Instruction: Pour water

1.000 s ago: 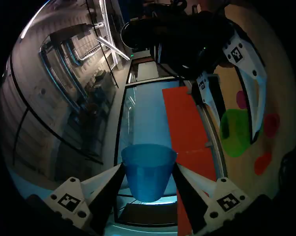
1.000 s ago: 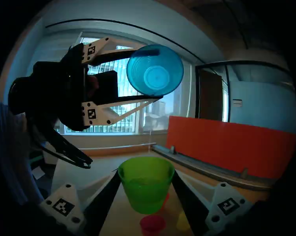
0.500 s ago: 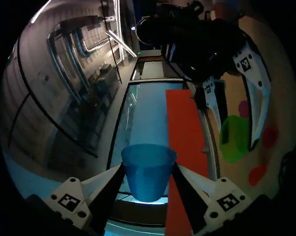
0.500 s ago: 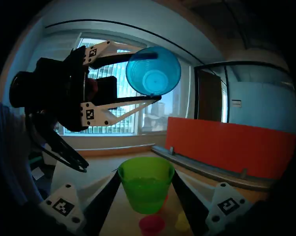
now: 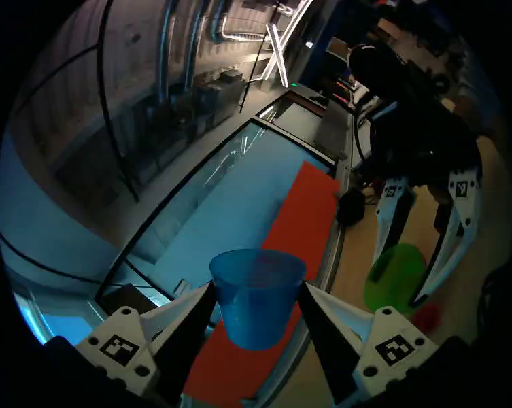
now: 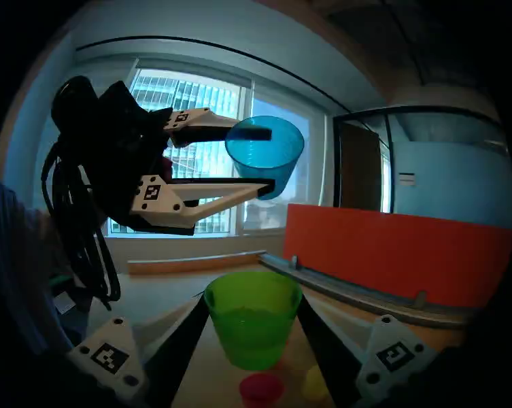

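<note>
Left hand-held gripper (image 5: 257, 289): clamped on the blue cup (image 5: 257, 306), one finger on each side of its wall.
Left pose: raised high in the right gripper view, fingers about level and reaching across sideways.
Blue cup: mouth up, slightly tilted, above the green cup (image 6: 253, 319) and clear of it.
Right hand-held gripper (image 6: 253, 302): closed on the green cup, held low over the bench (image 6: 160, 292).
Green cup: upright, liquid partway up.
Bench: small red cup (image 6: 261, 389) and yellow cup (image 6: 315, 384) below the green cup.
</note>
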{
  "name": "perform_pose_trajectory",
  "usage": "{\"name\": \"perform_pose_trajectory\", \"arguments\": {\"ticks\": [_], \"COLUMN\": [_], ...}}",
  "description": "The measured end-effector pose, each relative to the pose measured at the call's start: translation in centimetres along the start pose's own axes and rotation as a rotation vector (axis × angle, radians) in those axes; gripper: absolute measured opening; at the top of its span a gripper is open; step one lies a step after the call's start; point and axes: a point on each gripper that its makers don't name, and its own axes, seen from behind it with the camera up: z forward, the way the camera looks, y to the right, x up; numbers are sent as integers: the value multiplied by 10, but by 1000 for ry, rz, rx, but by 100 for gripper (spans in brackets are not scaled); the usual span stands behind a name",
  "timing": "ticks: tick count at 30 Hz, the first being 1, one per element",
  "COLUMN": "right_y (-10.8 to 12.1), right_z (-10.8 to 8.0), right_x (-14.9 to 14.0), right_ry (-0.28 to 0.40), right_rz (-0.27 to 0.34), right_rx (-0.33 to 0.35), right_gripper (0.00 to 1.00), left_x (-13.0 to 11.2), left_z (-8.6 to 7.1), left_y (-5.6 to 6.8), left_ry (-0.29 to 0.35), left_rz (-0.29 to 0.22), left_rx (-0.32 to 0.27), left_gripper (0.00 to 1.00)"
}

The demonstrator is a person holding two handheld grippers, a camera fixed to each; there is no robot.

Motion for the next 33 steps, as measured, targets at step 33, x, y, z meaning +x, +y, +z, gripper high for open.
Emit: {"name": "perform_pose_trajectory", "arguments": {"ticks": [33], "right_y": [4], "right_z": [-13], "right_x": [10], "right_ry": [15], "right_rz": [-7], "right_rx": [-26], "right_gripper": [91], "left_x": [-46], "left_z": [-1], "left_y": [6], "left_ry": [7], "left_rz": [-886], "left_rx": [-83], "left_gripper": [84]}}
